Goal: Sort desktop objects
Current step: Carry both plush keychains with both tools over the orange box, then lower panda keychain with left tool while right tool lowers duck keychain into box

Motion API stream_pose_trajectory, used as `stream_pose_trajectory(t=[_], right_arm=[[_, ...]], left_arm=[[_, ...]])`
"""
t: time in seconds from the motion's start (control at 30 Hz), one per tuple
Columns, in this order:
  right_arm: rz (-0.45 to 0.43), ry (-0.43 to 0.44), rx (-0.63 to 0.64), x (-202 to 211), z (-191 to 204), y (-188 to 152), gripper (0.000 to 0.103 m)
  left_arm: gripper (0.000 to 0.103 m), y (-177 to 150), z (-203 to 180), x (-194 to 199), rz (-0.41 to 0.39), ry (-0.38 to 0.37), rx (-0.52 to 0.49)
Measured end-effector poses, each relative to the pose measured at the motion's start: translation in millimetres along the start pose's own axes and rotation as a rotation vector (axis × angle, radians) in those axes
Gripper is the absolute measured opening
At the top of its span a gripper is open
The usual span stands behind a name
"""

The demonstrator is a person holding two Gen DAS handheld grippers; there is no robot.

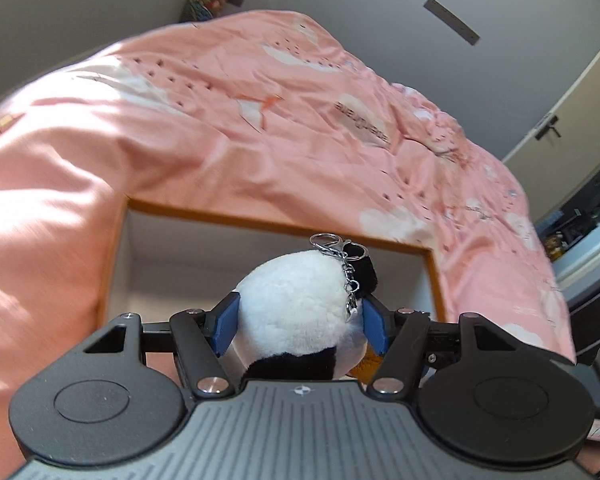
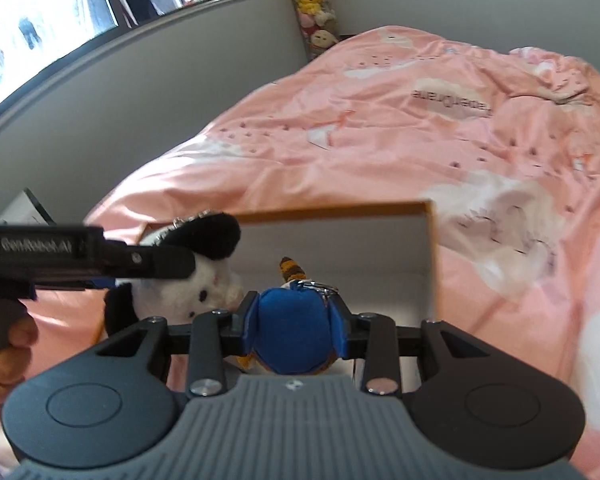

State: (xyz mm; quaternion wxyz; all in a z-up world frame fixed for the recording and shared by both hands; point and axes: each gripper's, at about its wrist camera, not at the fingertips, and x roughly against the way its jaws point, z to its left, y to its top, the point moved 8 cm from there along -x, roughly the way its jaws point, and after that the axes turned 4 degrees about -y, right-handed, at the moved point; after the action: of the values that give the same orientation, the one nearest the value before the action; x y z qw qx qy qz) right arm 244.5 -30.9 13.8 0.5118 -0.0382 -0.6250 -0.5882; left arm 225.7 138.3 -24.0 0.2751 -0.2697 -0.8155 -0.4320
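Observation:
My left gripper (image 1: 298, 322) is shut on a black and white panda plush (image 1: 300, 304) with a metal keyring (image 1: 326, 242), held over the open box (image 1: 284, 228). In the right wrist view the left gripper reaches in from the left and the panda plush (image 2: 196, 280) hangs at the box's left edge. My right gripper (image 2: 294, 320) is shut on a blue plush toy (image 2: 294, 332) with a striped yellow and brown tail (image 2: 289, 268), held over the same box (image 2: 430, 260), which has an orange rim and white inside.
The box rests on a bed with a pink patterned quilt (image 1: 260, 120) that also fills the right wrist view (image 2: 420, 120). Stuffed toys (image 2: 314, 4) hang in the far corner. A window (image 2: 60, 8) is at the left, a door (image 1: 572, 120) at the right.

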Motion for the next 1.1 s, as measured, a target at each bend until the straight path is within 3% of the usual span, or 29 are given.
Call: stream_pose_trajectory(t=[0.23,0.5,0.83,1.0,1.1], right_arm=[[0.0,0.094,-0.015,-41.1,22.1,14.6,0.038],[0.053,0.13,-0.05,-65.2,8.9,1.9,0.039],[0.194,0.064,0.048,-67.3,2.6,-18.3,0.043],[0.253,-0.02,0.166,-76.4,3.8,-31.3,0.042],[0.282,0.013,0.139,-83.1,3.3,-35.1,0.042]], left_arm=[[0.073,11.9,22.3,-9.6,-0.018,0.091,-0.043],[0.073,11.2,29.9,-30.2,-0.015,0.151,-0.169],[0.073,-7.0,33.7,-57.7,0.05,0.305,-0.399],[0.074,-13.2,34.0,-63.1,0.068,0.32,-0.476],[0.075,-18.6,30.5,-67.3,0.072,0.334,-0.545]])
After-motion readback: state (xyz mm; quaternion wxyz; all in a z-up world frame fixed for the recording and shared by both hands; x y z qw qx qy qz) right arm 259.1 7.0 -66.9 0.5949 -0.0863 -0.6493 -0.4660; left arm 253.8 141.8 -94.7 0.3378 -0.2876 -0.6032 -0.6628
